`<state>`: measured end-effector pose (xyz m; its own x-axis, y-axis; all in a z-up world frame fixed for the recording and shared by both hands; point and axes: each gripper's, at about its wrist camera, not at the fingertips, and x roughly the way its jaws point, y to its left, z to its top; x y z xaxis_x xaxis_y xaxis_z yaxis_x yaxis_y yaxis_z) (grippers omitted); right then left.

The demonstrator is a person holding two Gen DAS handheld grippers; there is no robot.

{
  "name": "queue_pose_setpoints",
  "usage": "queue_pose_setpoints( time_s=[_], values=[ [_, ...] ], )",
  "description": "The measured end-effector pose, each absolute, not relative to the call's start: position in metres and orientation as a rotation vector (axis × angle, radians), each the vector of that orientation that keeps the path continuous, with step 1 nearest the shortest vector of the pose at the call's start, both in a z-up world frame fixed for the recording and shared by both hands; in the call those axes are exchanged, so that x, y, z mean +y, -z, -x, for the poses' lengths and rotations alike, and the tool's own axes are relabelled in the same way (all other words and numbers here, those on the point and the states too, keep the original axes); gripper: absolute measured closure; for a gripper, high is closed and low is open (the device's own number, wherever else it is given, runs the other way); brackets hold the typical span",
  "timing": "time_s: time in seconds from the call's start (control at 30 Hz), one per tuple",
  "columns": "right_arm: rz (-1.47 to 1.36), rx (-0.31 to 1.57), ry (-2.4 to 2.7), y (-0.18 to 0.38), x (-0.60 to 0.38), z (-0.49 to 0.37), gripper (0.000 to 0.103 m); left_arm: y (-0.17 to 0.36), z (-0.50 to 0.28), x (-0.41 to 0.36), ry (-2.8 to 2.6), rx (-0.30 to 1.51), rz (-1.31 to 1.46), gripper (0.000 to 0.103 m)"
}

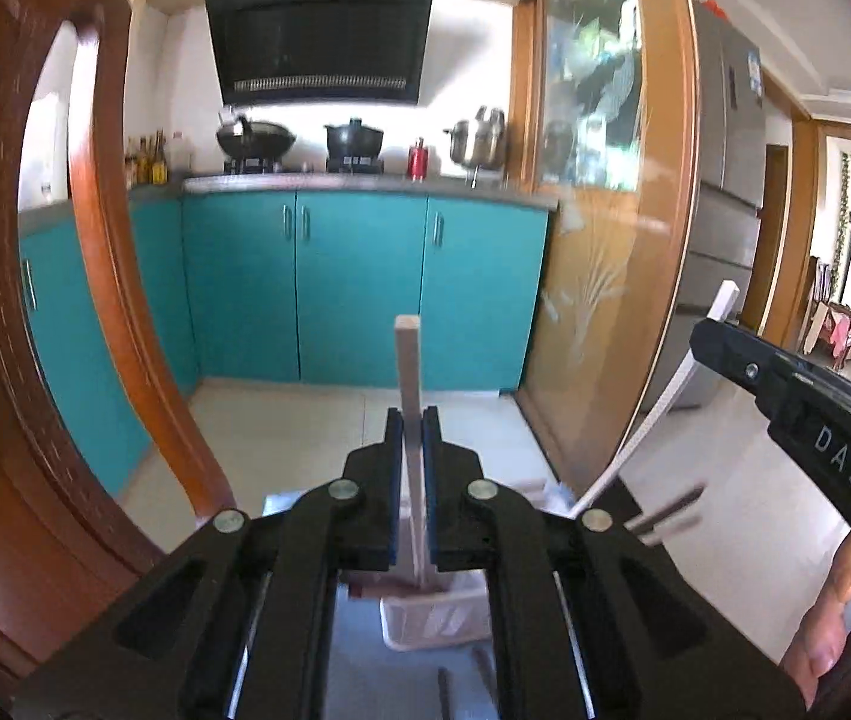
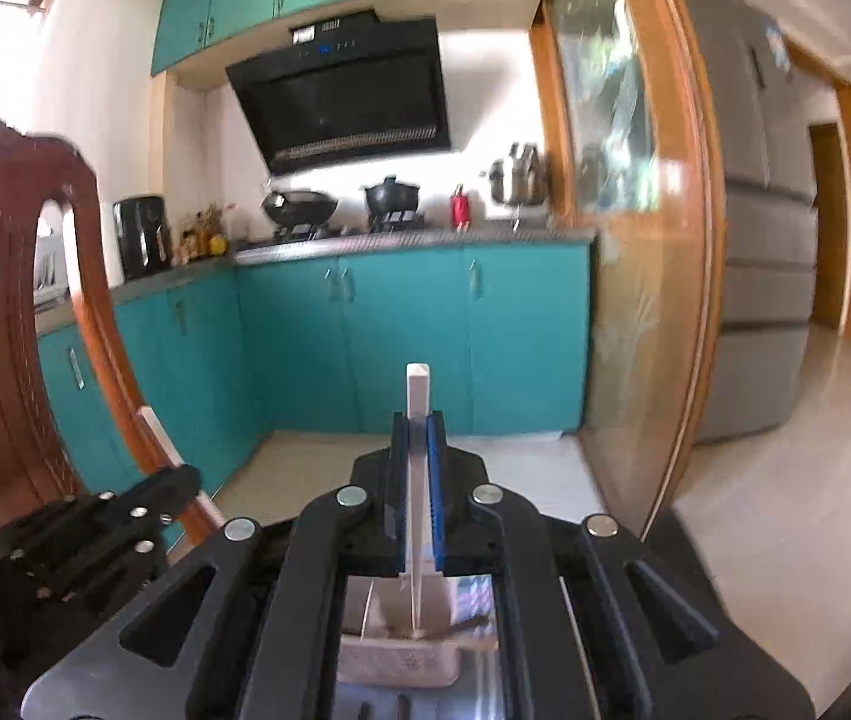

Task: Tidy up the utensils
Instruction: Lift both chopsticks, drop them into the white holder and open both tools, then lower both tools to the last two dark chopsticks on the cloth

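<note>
My left gripper (image 1: 412,420) is shut on a pale white chopstick (image 1: 407,360) that stands upright between its blue pads. Below it, a white basket (image 1: 425,624) sits on the table, and the stick's lower end reaches down into it. In the right wrist view, my right gripper (image 2: 417,423) is shut on a second white chopstick (image 2: 417,390), also upright above the basket (image 2: 401,660), which holds some dark utensils. Each gripper shows in the other's view: the right gripper (image 1: 719,330) with its slanted stick (image 1: 653,420), and the left gripper (image 2: 185,477).
A carved wooden chair back (image 1: 95,300) rises close on the left. A glass sliding door with a wooden frame (image 1: 605,240) stands on the right. Teal kitchen cabinets (image 1: 359,282) lie ahead. Dark chopsticks (image 1: 665,513) lie blurred at the table's right.
</note>
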<state>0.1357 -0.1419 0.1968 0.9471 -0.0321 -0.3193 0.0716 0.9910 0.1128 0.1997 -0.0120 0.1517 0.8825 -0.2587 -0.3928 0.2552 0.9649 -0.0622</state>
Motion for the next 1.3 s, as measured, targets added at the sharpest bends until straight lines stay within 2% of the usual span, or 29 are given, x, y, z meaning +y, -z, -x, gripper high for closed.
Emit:
queue_pose_setpoints(
  time_s=[0.3, 0.4, 0.5, 0.57, 0.73, 0.87, 0.97, 1.1, 1.2, 1.3],
  values=[
    [-0.153, 0.399, 0.056, -0.165, -0.153, -0.130, 0.096, -0.134, -0.183, -0.016, 0.231, 0.417, -0.042, 0.093],
    [-0.163, 0.403, 0.049, -0.163, -0.154, -0.123, 0.090, -0.133, -0.177, -0.013, 0.239, 0.424, -0.025, 0.087],
    [-0.152, 0.392, 0.044, -0.164, -0.151, -0.113, 0.089, -0.134, -0.173, -0.011, 0.242, 0.427, -0.016, 0.079],
    [-0.147, 0.373, 0.040, -0.167, -0.151, -0.104, 0.087, -0.134, -0.166, -0.008, 0.243, 0.421, -0.010, 0.068],
    [-0.197, 0.274, 0.023, -0.171, -0.158, -0.045, 0.078, -0.124, -0.124, 0.009, 0.234, 0.401, 0.030, 0.053],
    [-0.204, 0.250, 0.053, -0.134, -0.164, 0.009, 0.077, -0.068, -0.097, 0.013, 0.212, 0.477, -0.002, 0.052],
    [-0.149, 0.398, 0.072, -0.092, -0.161, 0.001, 0.077, 0.001, -0.110, 0.003, 0.227, 0.678, -0.056, 0.052],
    [-0.201, 0.734, 0.102, -0.037, -0.167, -0.044, 0.077, 0.046, -0.128, 0.004, 0.191, 0.859, -0.041, 0.052],
    [-0.202, 0.892, 0.103, -0.009, -0.155, -0.076, 0.077, 0.053, -0.135, 0.003, 0.187, 0.914, -0.056, 0.052],
    [-0.177, 0.936, 0.066, 0.001, -0.133, -0.105, 0.077, 0.046, -0.151, -0.003, 0.215, 0.919, -0.138, 0.050]
  ],
)
